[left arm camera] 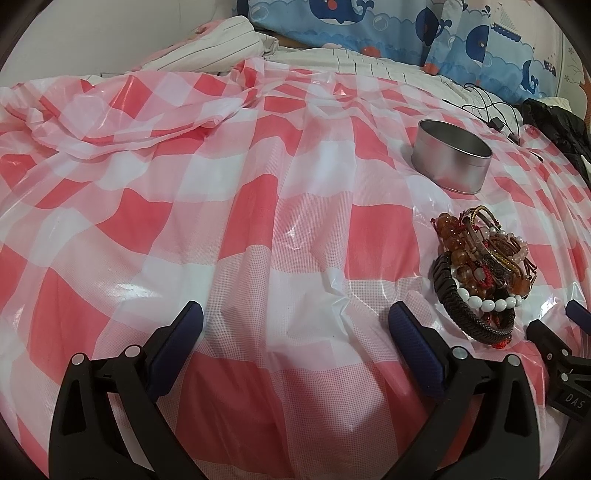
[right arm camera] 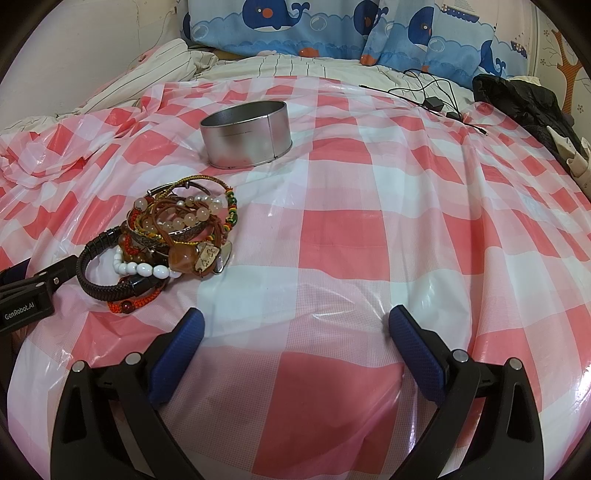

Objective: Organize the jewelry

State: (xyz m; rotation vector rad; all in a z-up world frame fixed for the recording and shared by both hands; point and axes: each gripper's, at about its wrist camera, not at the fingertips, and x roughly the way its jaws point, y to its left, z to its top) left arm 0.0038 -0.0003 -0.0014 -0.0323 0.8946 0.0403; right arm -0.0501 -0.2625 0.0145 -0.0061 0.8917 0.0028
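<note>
Both tongs, left tongs (left arm camera: 295,325) and right tongs (right arm camera: 295,328), gape wide and hold nothing, low over the checked sheet (right arm camera: 332,229) on the bed. The bracelets (right arm camera: 166,243) lie heaped between them, ahead-left of the right pair, probably within easy reach of either. The tin (right arm camera: 245,136) stands open beyond the heap, likely to receive them.

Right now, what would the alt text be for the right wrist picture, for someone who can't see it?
A tangled pile of bracelets lies on a red-and-white checked plastic cloth, with an open round metal tin standing just behind it. The right hand-held gripper is open in the foreground, holding nothing. Whale-print pillows line the back.
</note>
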